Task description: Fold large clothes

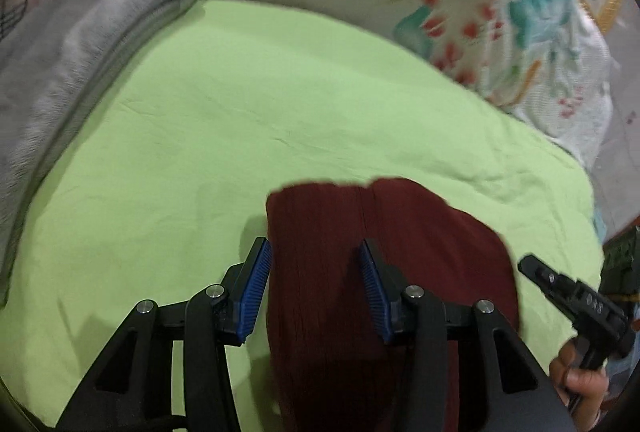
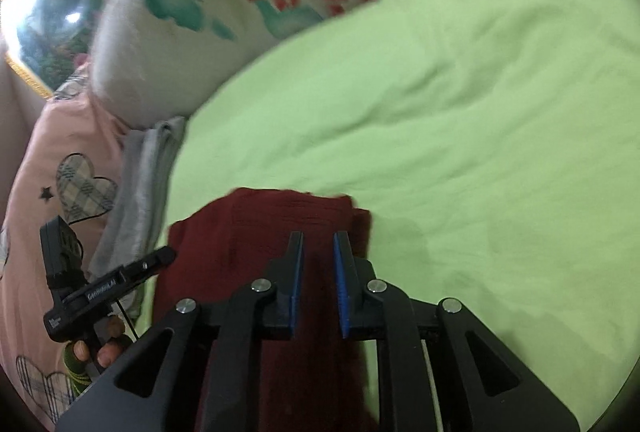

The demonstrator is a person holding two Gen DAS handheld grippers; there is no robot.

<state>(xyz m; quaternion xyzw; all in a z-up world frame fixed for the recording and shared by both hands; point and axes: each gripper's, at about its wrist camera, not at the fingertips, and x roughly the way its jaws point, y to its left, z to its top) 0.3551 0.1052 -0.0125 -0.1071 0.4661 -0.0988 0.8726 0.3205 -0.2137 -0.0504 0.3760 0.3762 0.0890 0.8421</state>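
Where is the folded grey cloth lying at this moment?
In the left wrist view the grey cloth lies at the left edge of the green sheet, far left of the dark red garment, near a pink pillow.

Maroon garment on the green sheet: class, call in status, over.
Left gripper open over maroon garment, nothing pinched. Right gripper narrow, open above it. Garment flat on green sheet. Grey towel off to the side, clear.

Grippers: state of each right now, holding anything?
Left gripper: open above the dark red garment, gripping nothing.
Right gripper: narrow gap, over the same garment; grip cannot be told.
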